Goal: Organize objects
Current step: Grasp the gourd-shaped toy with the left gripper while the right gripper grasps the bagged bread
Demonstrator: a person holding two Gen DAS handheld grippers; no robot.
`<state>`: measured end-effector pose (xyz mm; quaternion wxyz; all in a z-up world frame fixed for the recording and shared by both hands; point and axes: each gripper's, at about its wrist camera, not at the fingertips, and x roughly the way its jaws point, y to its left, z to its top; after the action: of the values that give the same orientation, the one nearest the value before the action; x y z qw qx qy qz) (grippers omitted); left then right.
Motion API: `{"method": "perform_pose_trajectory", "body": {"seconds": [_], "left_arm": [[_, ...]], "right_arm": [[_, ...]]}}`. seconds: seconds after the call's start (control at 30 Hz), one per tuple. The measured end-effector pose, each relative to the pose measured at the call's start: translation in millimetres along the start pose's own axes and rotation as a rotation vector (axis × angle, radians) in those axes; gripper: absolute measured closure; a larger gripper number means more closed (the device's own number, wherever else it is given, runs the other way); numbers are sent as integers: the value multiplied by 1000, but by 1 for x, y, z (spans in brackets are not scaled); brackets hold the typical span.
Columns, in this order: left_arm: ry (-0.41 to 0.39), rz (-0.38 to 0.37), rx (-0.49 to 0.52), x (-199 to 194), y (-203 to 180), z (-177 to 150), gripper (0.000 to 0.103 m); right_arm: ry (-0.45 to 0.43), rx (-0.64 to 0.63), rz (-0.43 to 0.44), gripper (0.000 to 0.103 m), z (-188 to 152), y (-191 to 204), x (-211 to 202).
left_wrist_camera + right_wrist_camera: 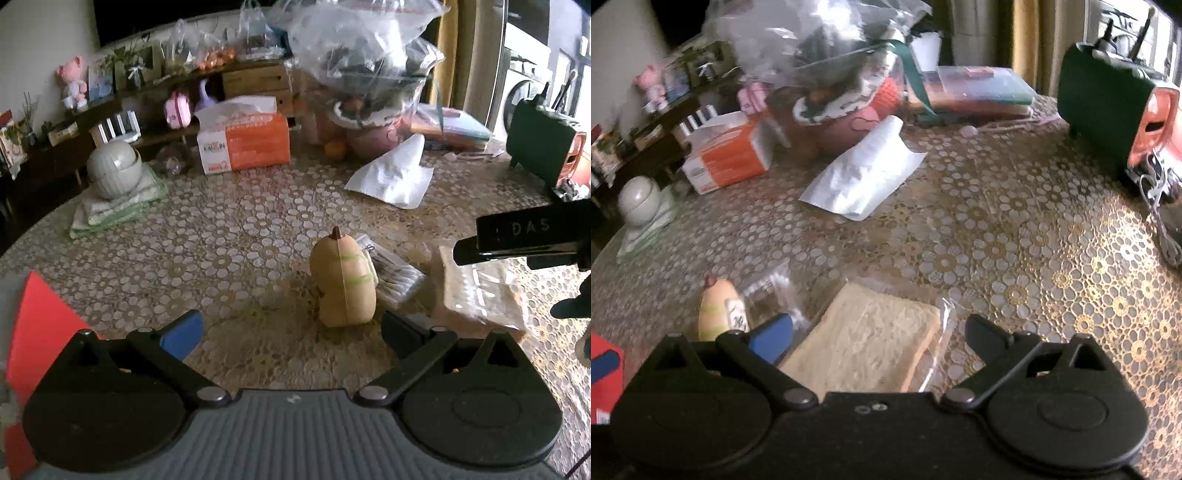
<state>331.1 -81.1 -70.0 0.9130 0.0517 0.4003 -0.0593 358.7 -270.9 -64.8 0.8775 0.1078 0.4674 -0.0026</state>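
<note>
A tan squash-shaped toy (343,280) with green stripes stands upright on the lace-patterned table (229,236), just ahead of my open, empty left gripper (291,328), nearer its right finger. Behind it lies a small clear packet (397,275). A bagged slice of white bread (871,336) lies flat between the fingers of my open right gripper (879,332); it shows as a pale bag in the left wrist view (484,291). The toy also shows in the right wrist view (718,310), left of the bread. The right gripper's black body (524,236) hovers above the bread.
A red box (40,332) sits at the left edge. Farther back are a white paper bag (395,173), an orange tissue box (243,140), a round grey jar on folded cloth (112,168), big clear plastic bags (365,48) and a dark green appliance (543,144).
</note>
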Motion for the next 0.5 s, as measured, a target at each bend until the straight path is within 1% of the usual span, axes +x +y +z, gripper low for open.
{"method": "perform_pose_trajectory", "body": {"seconds": [0.1, 0.23, 0.4, 0.5], "left_arm": [[11, -12, 1, 12, -3, 2, 0], [31, -28, 5, 27, -6, 3, 0], [56, -51, -31, 45, -3, 7, 0], [59, -49, -37, 51, -2, 9, 0]], "right_arm": [[16, 11, 14, 3, 1, 4, 8], [38, 3, -30, 3, 1, 10, 18], [56, 17, -64, 3, 1, 11, 26], [54, 18, -69, 3, 2, 12, 29]]}}
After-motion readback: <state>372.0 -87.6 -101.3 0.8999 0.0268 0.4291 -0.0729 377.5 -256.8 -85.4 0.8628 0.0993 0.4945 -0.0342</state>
